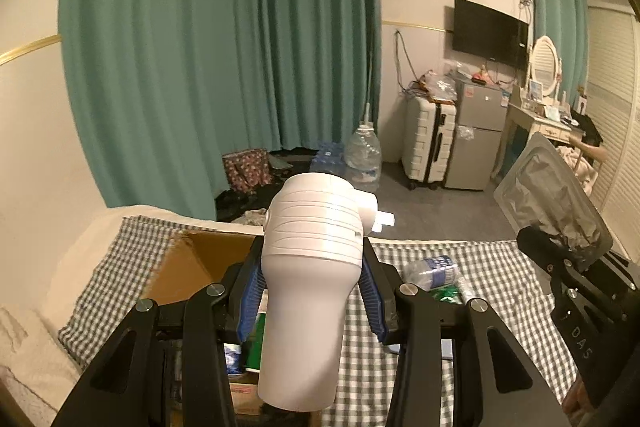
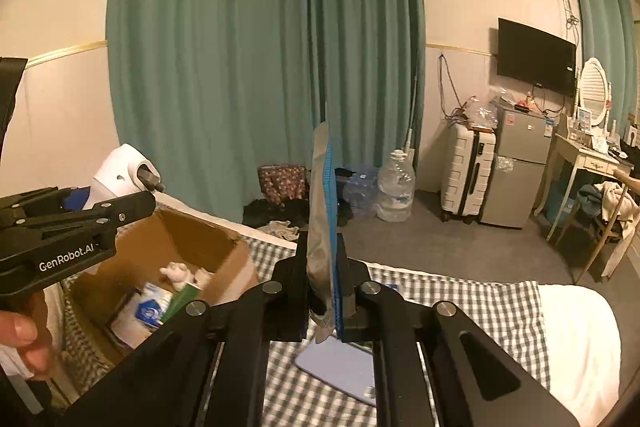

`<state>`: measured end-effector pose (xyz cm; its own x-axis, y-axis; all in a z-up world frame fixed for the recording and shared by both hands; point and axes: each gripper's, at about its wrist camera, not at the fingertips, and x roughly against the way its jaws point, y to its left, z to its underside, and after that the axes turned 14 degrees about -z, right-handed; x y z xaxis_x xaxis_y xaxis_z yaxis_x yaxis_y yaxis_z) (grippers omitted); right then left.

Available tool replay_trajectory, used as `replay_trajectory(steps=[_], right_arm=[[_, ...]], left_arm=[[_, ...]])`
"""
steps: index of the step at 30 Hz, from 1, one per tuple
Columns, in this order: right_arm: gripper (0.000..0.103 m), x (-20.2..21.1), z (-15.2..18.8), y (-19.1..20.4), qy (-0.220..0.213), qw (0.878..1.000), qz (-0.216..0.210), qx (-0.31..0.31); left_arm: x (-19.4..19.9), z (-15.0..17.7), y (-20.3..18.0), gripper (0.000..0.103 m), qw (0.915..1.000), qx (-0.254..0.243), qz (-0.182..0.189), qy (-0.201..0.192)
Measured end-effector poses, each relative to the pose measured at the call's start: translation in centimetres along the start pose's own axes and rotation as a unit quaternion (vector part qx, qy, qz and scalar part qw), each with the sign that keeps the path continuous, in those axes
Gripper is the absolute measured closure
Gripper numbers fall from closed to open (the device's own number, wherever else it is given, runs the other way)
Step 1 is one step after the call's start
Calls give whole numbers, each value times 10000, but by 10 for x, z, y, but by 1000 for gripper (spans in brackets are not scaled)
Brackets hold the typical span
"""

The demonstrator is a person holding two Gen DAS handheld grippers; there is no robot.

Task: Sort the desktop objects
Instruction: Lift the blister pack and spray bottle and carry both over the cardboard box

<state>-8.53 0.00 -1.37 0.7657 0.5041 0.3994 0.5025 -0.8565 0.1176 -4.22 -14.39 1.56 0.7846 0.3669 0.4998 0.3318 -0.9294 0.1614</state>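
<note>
My left gripper [image 1: 313, 250] is shut on a white hair dryer [image 1: 308, 307], its blue pads pressing the ribbed body from both sides above an open cardboard box [image 1: 200, 267]. The right wrist view shows that dryer [image 2: 116, 171] over the box's [image 2: 200, 243] left rim, with the left gripper [image 2: 136, 205] around it. My right gripper [image 2: 322, 241] is shut on a flat silver pouch [image 2: 320, 187], which is upright and edge-on. In the left wrist view the pouch [image 1: 548, 183] hangs at the right in the right gripper [image 1: 560, 247].
The box holds a green carton [image 2: 182, 301], a blue-and-white packet [image 2: 150, 307] and a small white plush [image 2: 176, 273]. On the checked cloth [image 2: 460, 303] lie a crushed plastic bottle [image 1: 432, 271] and a flat lilac item [image 2: 340, 367]. A hand [image 2: 28, 339] shows at lower left.
</note>
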Motion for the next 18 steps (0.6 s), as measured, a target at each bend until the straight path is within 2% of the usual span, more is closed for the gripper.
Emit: replay_trajectory(steps=[7,11,18], right_arm=[[95,-10,-7,36,14,9997,-200,113],[95,-22,-12,58,63,9991,-364,206],[95,-47,-10,91,178,9976,-557,376]], left_arm=[[0,1,39,59,9994,264,-208,50],[-1,2,58,59,9980,338,-531,35],[-21,7,100,59,9943,714,-743,283]])
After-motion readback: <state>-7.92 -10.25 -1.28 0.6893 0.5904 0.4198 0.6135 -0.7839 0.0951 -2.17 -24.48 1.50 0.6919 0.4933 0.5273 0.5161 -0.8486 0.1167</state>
